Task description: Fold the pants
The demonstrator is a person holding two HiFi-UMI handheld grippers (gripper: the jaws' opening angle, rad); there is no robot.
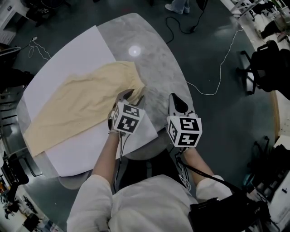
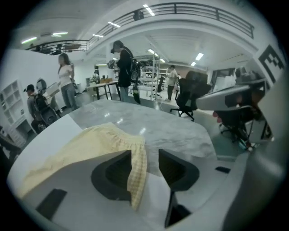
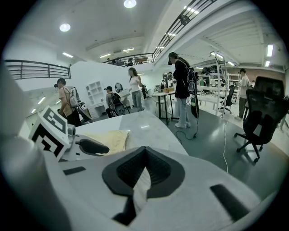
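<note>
Left gripper (image 1: 132, 97): your jaws stand well apart over the near corner of the pants' waist. A fold of the cloth hangs between them, against the left pad, and is not pinched.
Right gripper (image 1: 176, 99): your jaws meet at the tips, over the counter's near right edge, just beside the left gripper. A pale strip shows in the slit behind the tips; you can't tell what it is.
Pants (image 1: 81, 108): pale yellow, spread flat and slanting across the counter. The waist is at the right, nearest your left gripper, and the leg ends are at the near left edge.
Sheet (image 1: 84, 50): white, covers the counter's left half. Most of the pants lie on it.
Counter (image 1: 152, 59): round, grey marble, bare on the right. The waist laps onto it, and a ceiling light glints on the far part.
Floor (image 1: 217, 113): dark green, with a white cable (image 1: 222, 68) looping across it.
Room: an open hall with black office chairs (image 2: 189, 94), people standing (image 2: 124, 67) at benches, and a railed balcony (image 2: 198, 9) above.
</note>
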